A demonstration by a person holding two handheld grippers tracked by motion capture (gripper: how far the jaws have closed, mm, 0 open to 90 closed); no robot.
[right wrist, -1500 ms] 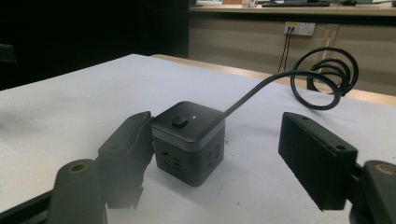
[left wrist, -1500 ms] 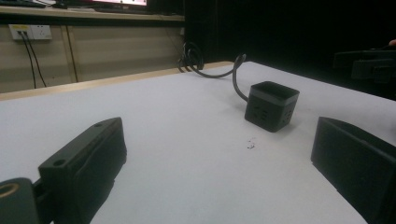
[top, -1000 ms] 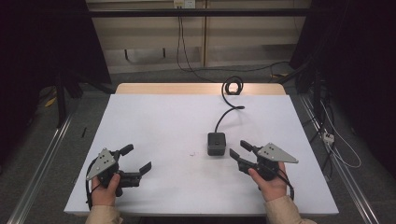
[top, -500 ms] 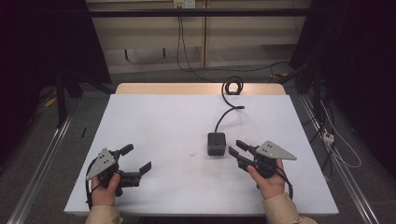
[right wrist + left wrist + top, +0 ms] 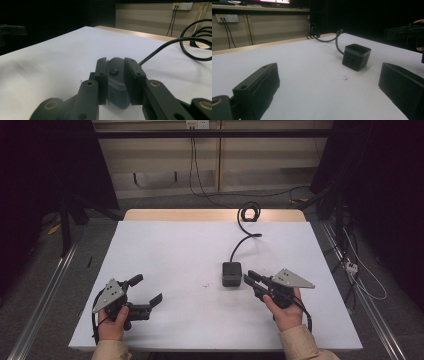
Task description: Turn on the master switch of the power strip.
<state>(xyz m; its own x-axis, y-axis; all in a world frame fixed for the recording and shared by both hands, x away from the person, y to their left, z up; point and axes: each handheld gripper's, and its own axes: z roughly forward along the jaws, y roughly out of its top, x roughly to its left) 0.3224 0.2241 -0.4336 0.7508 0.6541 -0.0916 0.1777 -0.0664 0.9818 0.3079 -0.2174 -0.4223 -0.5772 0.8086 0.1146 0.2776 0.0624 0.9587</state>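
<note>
A black cube-shaped socket block (image 5: 231, 273) stands on the white table (image 5: 170, 245), right of centre. Its black cable (image 5: 239, 245) runs back to a coil (image 5: 248, 213) at the far edge. My right gripper (image 5: 247, 278) lies just right of the block, its tips almost at the block's side. In the right gripper view the jaws of my right gripper (image 5: 116, 65) are open by a narrow gap, with the block (image 5: 117, 96) seen through it and nothing held. My left gripper (image 5: 147, 288) rests at the near left, wide open and empty, far from the block (image 5: 356, 56).
A tiny speck (image 5: 206, 283) lies on the table left of the block. Wall sockets with hanging cords (image 5: 196, 124) sit beyond the far edge. Metal rails (image 5: 45, 295) run along both sides of the table. White surface stretches between the two grippers.
My right gripper has slid left toward the block and its jaws have narrowed. The left gripper and the block have stayed put.
</note>
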